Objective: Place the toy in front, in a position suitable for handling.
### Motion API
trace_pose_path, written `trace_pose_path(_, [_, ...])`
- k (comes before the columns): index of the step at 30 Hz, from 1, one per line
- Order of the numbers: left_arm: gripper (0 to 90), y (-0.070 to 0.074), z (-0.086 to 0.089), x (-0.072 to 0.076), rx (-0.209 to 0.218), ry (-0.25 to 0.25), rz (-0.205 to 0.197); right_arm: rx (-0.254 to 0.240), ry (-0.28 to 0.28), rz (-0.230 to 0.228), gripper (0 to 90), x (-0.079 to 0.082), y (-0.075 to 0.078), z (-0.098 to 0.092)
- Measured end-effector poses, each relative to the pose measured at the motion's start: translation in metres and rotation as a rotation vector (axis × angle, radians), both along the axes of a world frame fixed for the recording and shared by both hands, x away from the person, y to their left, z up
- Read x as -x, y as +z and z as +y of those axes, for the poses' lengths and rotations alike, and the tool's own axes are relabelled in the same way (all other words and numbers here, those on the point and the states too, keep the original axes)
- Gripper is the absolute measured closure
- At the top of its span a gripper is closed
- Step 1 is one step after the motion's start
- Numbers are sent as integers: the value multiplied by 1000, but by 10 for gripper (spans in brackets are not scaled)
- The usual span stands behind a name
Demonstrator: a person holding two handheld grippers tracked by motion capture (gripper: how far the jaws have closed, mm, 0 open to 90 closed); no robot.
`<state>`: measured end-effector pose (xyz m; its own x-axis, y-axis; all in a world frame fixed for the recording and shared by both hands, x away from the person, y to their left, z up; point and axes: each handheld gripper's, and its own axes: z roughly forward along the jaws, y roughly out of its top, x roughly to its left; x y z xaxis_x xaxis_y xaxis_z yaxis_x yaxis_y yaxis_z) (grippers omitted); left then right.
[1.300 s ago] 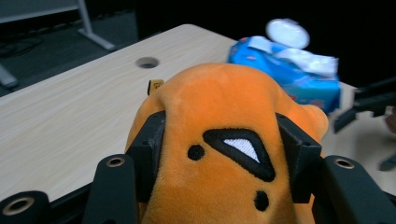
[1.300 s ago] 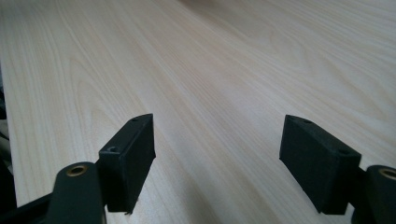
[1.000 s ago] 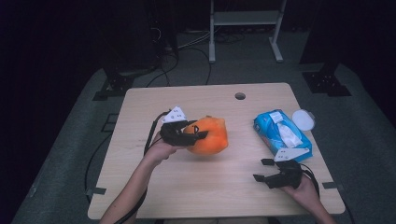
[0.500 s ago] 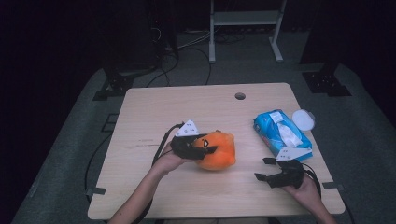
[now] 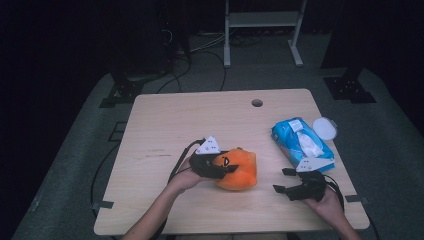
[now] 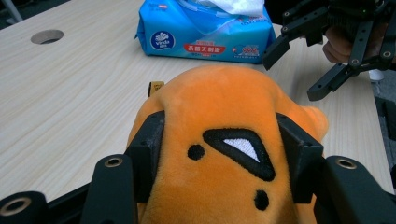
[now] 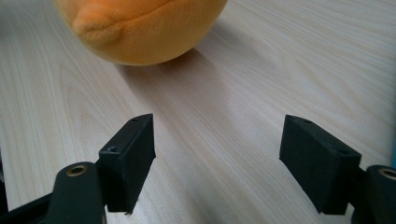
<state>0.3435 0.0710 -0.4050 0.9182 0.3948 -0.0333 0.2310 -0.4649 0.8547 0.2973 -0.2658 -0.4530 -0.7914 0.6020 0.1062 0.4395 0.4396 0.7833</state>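
The left hand-held gripper (image 6: 219, 154) squeezes the orange toy (image 6: 224, 140). Set it down softly on the bench (image 5: 165, 125). The right hand-held gripper (image 7: 219, 163) is wide, holding nothing.

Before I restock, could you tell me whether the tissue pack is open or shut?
Open: the tissue pack has a white tissue sticking out of its top.

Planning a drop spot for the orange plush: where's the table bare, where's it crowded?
Bare: the far half of the table, from the left edge to the round hole, and the near-left corner. Crowded: the near right, where the plush in the left gripper, the open right gripper and the tissue pack sit close.
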Motion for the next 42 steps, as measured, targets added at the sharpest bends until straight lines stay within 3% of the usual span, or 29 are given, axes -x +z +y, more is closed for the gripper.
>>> trace_pose_path(14, [426,-14,0,7,-33,-5,-2,-1,3,4,253,0,-1,1])
trace_pose_path(22, [405,-21,3,15,-18,9,-20,2,9,11,253,-1,-2,3])
trace_pose_path(26, [338,-25,7,16,0,-2,-20,4,9,12,254,-2,-3,4])
trace_pose_path(31, [170,-20,11,15,1,-5,-22,8,13,7,253,-1,-2,8])
trace_pose_path(32, [147,-18,15,16,41,-14,-21,7,15,7,253,-1,-1,8])
trace_pose_path(34, [106,-15,19,18,64,-10,-41,8,18,2,253,-1,0,10])
trace_pose_path(39, [85,-11,29,18,94,37,-60,0,28,-12,253,2,3,11])
trace_pose_path(42, [85,-11,31,17,90,51,-65,-2,27,-18,253,3,5,12])
